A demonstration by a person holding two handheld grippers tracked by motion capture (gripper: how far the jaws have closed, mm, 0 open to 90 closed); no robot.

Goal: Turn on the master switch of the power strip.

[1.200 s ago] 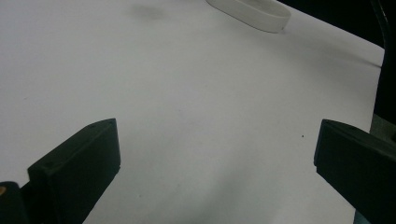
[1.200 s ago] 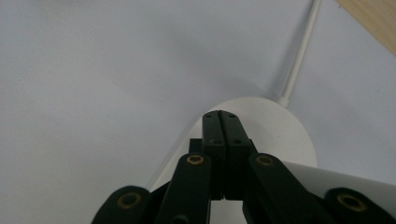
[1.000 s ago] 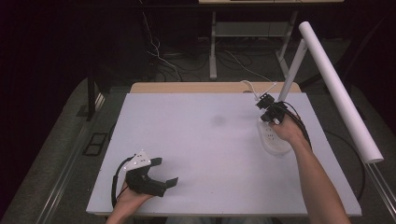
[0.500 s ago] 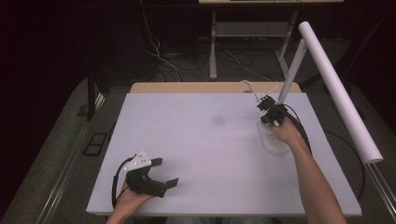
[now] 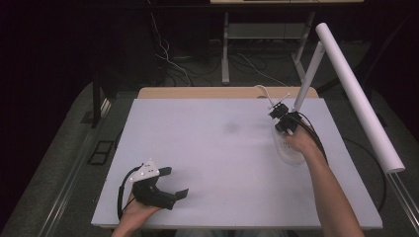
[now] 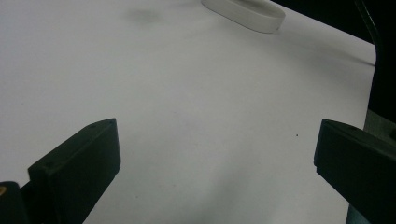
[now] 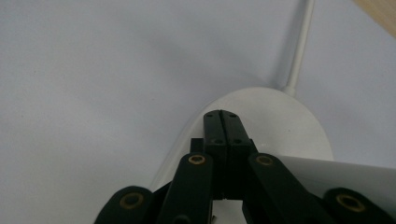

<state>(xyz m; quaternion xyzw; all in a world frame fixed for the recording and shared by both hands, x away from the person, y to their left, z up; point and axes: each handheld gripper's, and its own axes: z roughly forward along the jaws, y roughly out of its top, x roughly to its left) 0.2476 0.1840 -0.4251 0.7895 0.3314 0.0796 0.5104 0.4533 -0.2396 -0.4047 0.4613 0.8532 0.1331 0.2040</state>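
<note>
**Lamp base could slide under a closed claw**

Right claw (image 5: pixel 282 120) sat over the white lamp base (image 5: pixel 286 148) at the far right of the surface (image 5: pixel 217 148), jaws pressed together with nothing between them. Tips were at or just above the base top; contact could not be told. The stem (image 5: pixel 306 79) leaned up to the long head (image 5: pixel 358 94). Risk judged: a push off-centre could skid or tip the top-heavy lamp, and the trailing cable could snag it. Left claw (image 5: pixel 173 185) rested near the front left, jaws wide apart, empty, well away from the lamp.
</note>
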